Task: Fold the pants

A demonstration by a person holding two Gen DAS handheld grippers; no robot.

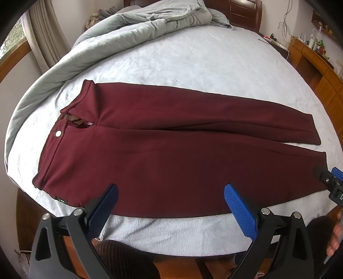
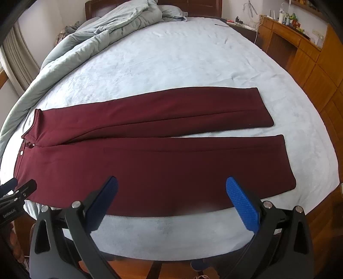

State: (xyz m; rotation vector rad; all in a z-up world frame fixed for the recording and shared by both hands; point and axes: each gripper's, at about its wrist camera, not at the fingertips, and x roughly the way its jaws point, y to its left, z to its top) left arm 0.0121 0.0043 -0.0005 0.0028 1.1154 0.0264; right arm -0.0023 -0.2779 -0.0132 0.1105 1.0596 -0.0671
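Note:
Dark red pants (image 1: 171,154) (image 2: 150,163) lie flat across the pale blue bed (image 1: 182,64), waistband to the left with its fly unzipped, both legs stretched to the right with a narrow gap between the cuffs. My left gripper (image 1: 171,191) hovers open above the near edge of the thigh part, nothing between its blue pads. My right gripper (image 2: 171,184) hangs open over the near leg, also holding nothing. Each gripper shows at the edge of the other's view: the right one (image 1: 332,184), the left one (image 2: 19,193).
A rumpled grey duvet (image 1: 128,28) (image 2: 103,28) is heaped along the bed's far left side. A wooden headboard (image 2: 193,6) stands at the back, wooden desk and cabinets (image 2: 310,64) on the right. A person's hand (image 1: 335,236) shows at the lower right.

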